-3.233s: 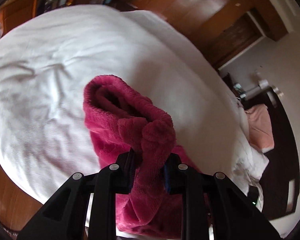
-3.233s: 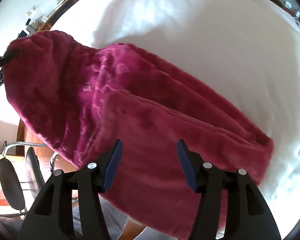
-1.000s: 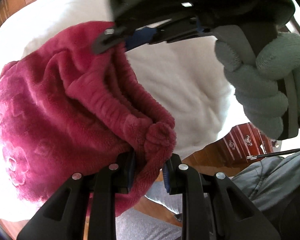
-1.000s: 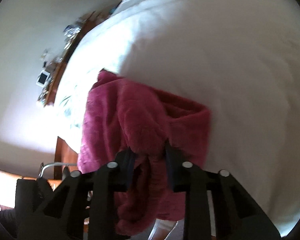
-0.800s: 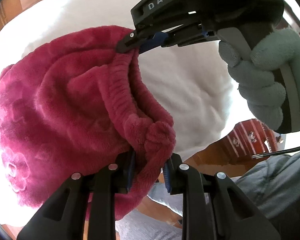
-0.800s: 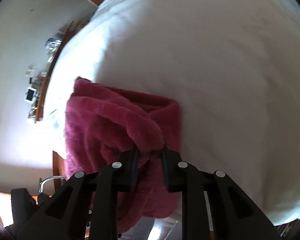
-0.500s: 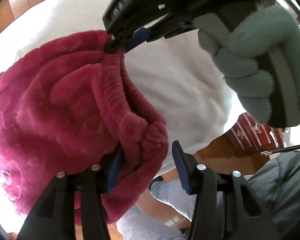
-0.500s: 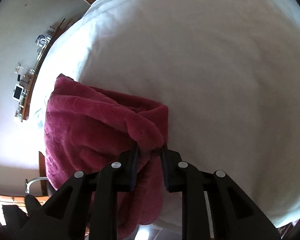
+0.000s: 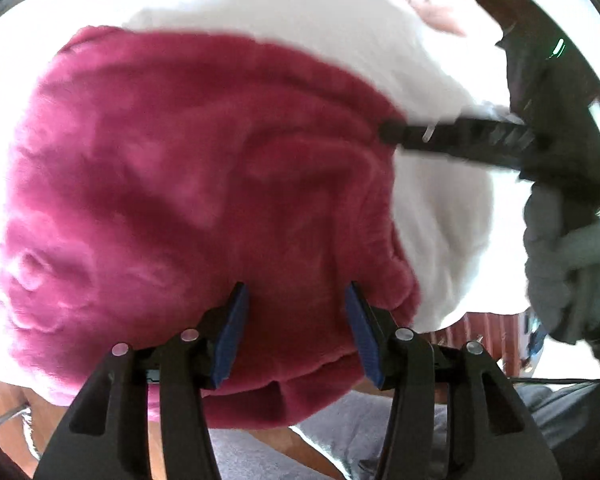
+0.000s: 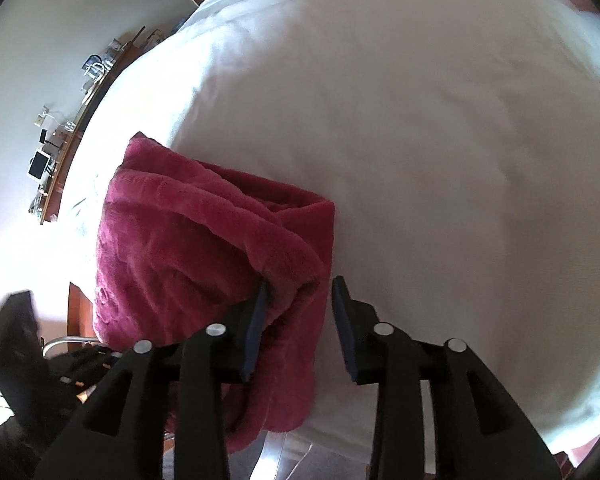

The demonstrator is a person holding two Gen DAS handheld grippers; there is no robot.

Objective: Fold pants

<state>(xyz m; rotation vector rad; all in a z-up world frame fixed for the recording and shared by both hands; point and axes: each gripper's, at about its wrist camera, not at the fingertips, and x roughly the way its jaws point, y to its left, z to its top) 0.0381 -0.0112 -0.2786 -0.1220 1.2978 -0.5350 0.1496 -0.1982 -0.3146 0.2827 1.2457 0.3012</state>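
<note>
The pants [image 9: 188, 200] are fuzzy crimson fleece, folded into a thick bundle at the near edge of a white bed [image 9: 440, 200]. My left gripper [image 9: 294, 324] is open just above the bundle's near edge and holds nothing. My right gripper [image 10: 300, 320] is open too; its jaws stand either side of the bundle's right corner fold [image 10: 300, 264], with the fabric loose between them. The right gripper also shows in the left wrist view [image 9: 392, 134], touching the bundle's right side, held by a grey-gloved hand [image 9: 568, 272].
The white bed [image 10: 420, 140] spreads far and right of the pants. A wooden shelf with small items [image 10: 56, 148] runs along the wall at left. Grey trouser legs [image 9: 340, 440] and wooden floor lie below the bed edge. A pink cloth [image 9: 436, 12] lies at the far side.
Both grippers have opened and let go of the pants. The bundle now lies flat on the bed. The left gripper has swung to look across its top.
</note>
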